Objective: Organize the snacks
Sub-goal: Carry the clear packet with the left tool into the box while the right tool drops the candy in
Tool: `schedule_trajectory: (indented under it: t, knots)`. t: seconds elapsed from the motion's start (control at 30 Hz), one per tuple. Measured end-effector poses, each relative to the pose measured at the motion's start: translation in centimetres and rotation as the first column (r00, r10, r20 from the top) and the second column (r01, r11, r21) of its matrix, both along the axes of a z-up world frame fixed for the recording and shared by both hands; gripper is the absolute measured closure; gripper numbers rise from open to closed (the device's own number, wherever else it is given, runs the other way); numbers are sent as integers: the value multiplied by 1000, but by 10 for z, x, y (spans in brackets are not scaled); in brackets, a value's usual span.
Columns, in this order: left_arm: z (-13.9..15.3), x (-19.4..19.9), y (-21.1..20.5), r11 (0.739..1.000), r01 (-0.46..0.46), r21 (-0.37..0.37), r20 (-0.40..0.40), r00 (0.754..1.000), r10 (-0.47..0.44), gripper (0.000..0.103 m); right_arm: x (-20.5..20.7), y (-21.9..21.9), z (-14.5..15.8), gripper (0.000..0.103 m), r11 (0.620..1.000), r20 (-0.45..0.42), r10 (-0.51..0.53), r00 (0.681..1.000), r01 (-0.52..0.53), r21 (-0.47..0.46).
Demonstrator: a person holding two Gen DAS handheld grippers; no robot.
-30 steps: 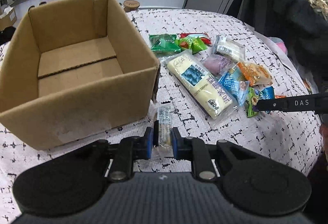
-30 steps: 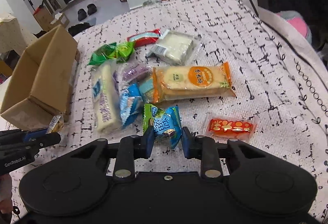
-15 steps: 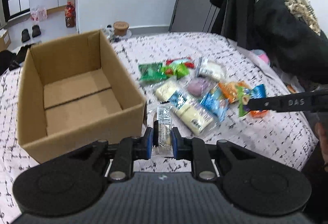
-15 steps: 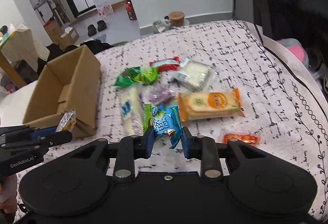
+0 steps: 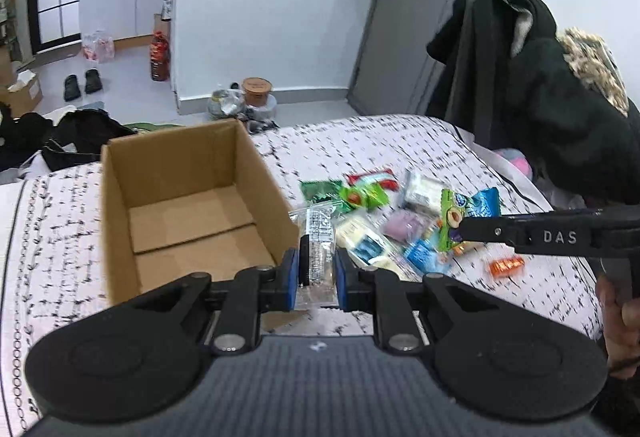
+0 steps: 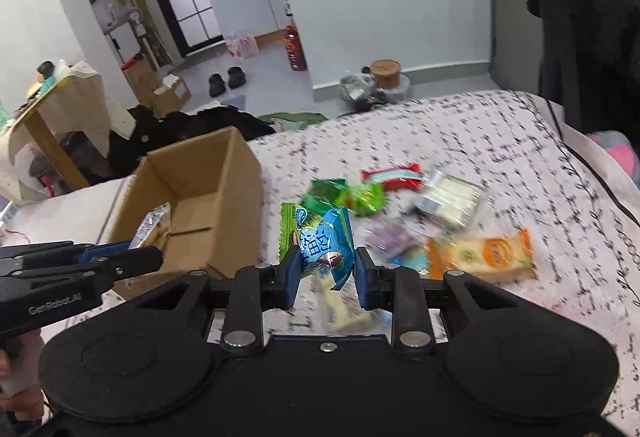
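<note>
Both lifted: left gripper (image 5: pixel 316 274) is clamping a clear packet (image 5: pixel 317 237) beside the box (image 5: pixel 120 221); right gripper (image 6: pixel 325 272) is gripping green-blue snacks (image 6: pixel 320 241).

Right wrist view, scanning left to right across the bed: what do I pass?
Left tongs holding a clear packet → cardboard box → blue-green snack packets in the right tongs → orange cracker pack.
</note>
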State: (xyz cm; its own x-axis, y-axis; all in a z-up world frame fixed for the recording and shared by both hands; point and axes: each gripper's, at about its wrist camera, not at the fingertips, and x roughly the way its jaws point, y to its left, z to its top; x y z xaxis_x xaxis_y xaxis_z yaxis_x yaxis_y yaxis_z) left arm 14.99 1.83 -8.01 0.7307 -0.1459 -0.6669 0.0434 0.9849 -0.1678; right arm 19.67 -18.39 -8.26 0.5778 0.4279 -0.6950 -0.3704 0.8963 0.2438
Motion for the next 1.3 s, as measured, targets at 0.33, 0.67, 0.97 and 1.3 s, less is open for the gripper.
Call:
schedule_trajectory:
  t: [0.33, 0.67, 0.97, 1.3]
  knots:
    - [-2, 7, 33, 996, -87, 13, 15, 996, 87, 85, 5, 38, 7, 75, 998, 19, 58, 998, -59, 19]
    - [-16, 17, 64, 988, -151, 10, 3, 988, 151, 85, 10, 83, 6, 75, 992, 26, 125, 992, -125, 22]
    - [-17, 15, 85, 977, -214, 11, 0, 977, 214, 80, 16, 112, 0, 75, 989, 20, 146, 989, -146, 22]
    - [-8, 1, 93, 971, -238, -10, 10, 971, 238, 59, 21, 119, 9, 45, 991, 63, 125, 990, -128, 47]
